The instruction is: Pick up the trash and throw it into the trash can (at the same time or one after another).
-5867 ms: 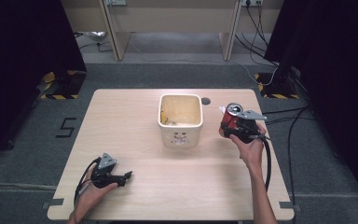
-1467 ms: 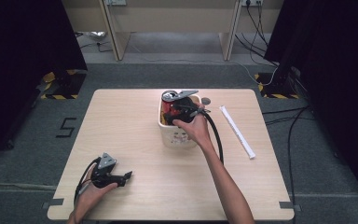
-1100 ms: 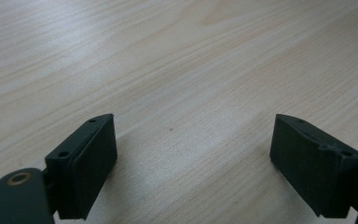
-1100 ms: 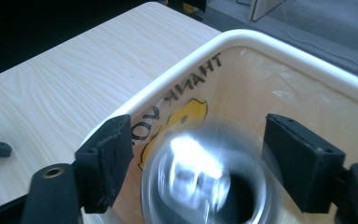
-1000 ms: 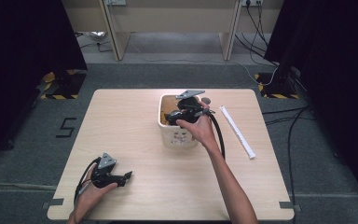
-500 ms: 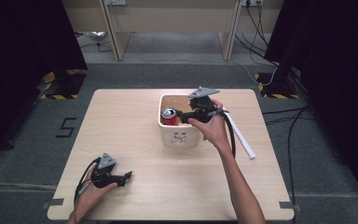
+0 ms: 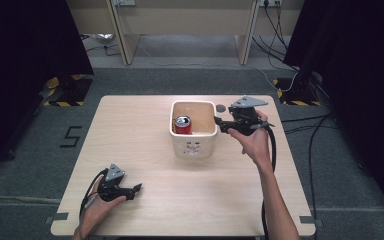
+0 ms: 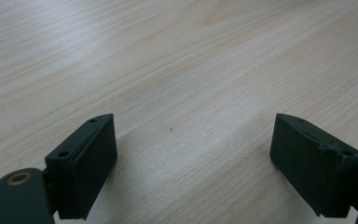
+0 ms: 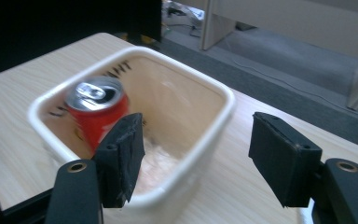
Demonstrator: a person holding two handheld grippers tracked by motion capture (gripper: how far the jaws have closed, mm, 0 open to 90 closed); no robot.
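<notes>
we see a pale wooden table (image 7: 150, 135) on grey carpet (image 7: 25, 150), a black "5" mark (image 7: 70, 136) left of it, and cables (image 7: 300, 127) trailing at right.

Right gripper (image 7: 219, 123) raised, jaws apart; left gripper (image 7: 136, 189) low (jaws wide), hand-held.

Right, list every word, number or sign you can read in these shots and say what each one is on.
"5": dark mark on the grey floor, left of the table.
Black lettering along the inner wall of the white tub: too blurred and partly hidden to read.
Dark marks on the tub's front face: too small to read.
Red can: no print legible.
</notes>
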